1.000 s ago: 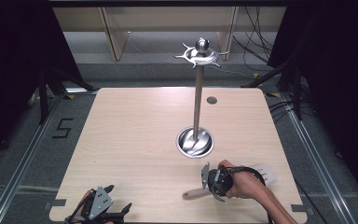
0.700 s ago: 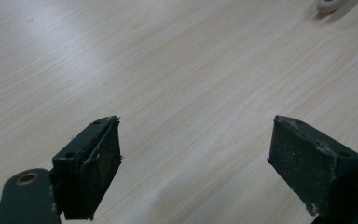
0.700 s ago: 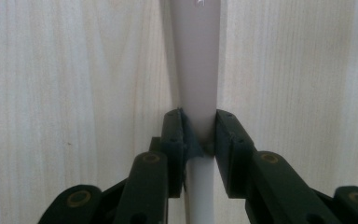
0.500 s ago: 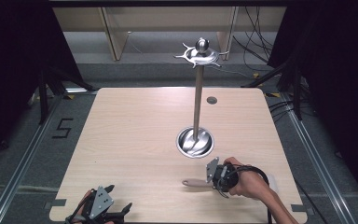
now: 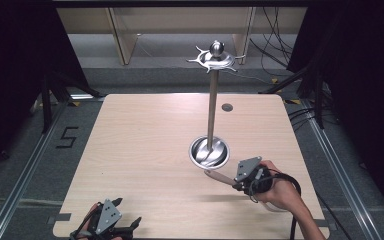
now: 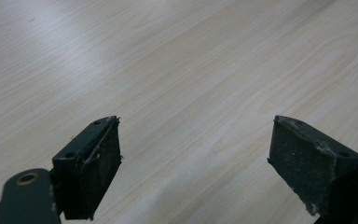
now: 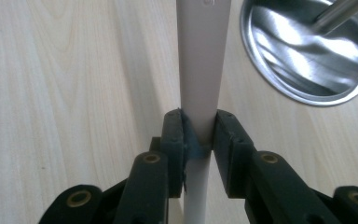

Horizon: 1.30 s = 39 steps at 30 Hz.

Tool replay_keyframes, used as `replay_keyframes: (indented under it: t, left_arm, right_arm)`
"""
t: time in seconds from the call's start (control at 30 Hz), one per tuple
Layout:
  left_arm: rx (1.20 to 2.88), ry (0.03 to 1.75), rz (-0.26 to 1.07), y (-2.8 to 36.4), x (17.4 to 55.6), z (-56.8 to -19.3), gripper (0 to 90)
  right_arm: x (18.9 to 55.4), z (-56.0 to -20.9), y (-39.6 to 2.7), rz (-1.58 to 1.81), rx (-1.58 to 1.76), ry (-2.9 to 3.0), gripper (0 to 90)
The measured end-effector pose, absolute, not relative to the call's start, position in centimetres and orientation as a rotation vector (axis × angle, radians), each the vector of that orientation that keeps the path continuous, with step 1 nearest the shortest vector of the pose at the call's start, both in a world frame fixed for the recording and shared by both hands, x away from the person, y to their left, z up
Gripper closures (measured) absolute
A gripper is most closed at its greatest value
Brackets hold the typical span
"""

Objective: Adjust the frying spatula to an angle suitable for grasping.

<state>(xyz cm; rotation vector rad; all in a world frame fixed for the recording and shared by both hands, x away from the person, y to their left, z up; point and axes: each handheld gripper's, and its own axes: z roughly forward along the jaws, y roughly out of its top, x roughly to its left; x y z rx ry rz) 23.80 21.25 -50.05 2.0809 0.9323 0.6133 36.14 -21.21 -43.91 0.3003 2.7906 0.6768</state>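
Observation:
A tall metal stand rises from a round shiny base (image 5: 209,151) (image 7: 307,51). Its thin pole (image 5: 211,107) ends in a ring of curved hooks (image 5: 215,59). My right gripper (image 5: 237,183) (image 7: 199,133) hovers just in front and to the right of the base. It is shut on the pale flat handle of a utensil (image 5: 219,177) (image 7: 201,70), which points toward the base, and the utensil's far end runs off the top of the right gripper view. My left gripper (image 5: 128,211) (image 6: 196,149) rests at the table's near left edge, open, with bare wood between its pads.
The wooden table (image 5: 145,135) has a small dark round hole (image 5: 227,107) behind the stand. Wooden shelving (image 5: 125,35) and loose cables (image 5: 275,55) lie on the floor beyond the far edge. A floor mark "5" (image 5: 68,137) sits off the left side.
My right gripper has lifted the pale utensil and carried it up and away from the near edge toward the stand's base. The left gripper has stayed put.

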Motion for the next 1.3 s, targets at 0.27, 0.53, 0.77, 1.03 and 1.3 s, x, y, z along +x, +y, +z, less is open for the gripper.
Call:
replay_keyframes:
  t: [0.27,0.53,0.77,1.03,1.3]
  left_arm:
    - [2.056,0.941,0.608,21.2,23.7,-50.1,15.8]
    - [2.051,0.943,0.606,21.2,23.8,-50.1,15.7]
    - [2.087,0.927,0.616,21.3,23.8,-49.9,15.7]
    - [2.053,0.941,0.607,21.2,23.8,-50.0,15.7]
    - [2.060,0.944,0.589,21.1,23.8,-50.0,15.6]
  right_arm:
    - [36.0,-42.1,-23.1,0.796,0.404,2.723,75.3]
    - [35.7,-40.3,-24.7,0.895,0.484,2.618,75.4]
    - [35.8,-39.2,-25.9,1.018,0.528,2.561,75.4]
    - [35.9,-38.3,-26.5,1.157,0.539,2.496,75.4]
    - [36.4,-36.7,-26.6,1.365,0.525,2.399,75.3]
